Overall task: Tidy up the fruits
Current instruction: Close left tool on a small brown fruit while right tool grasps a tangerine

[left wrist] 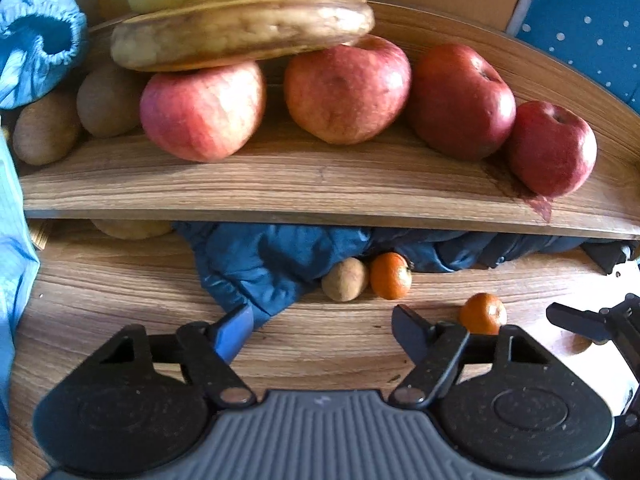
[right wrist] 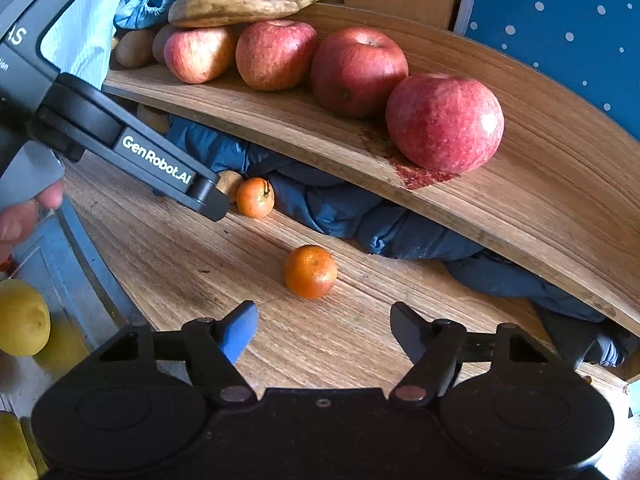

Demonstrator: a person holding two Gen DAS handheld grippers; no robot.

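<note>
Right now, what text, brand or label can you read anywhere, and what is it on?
"GenRobot.AI": white print on the left gripper, along its finger, in the right wrist view.
"AS": end of a cut-off word on that gripper's body, top left.
Small print below it: too cut off to read.
Fruit, shelf, cloth: no text.

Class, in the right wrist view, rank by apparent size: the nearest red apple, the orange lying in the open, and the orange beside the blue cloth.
1. Nearest red apple.
2. Open orange.
3. Orange by the cloth, which is farther away, so unsure.
</note>
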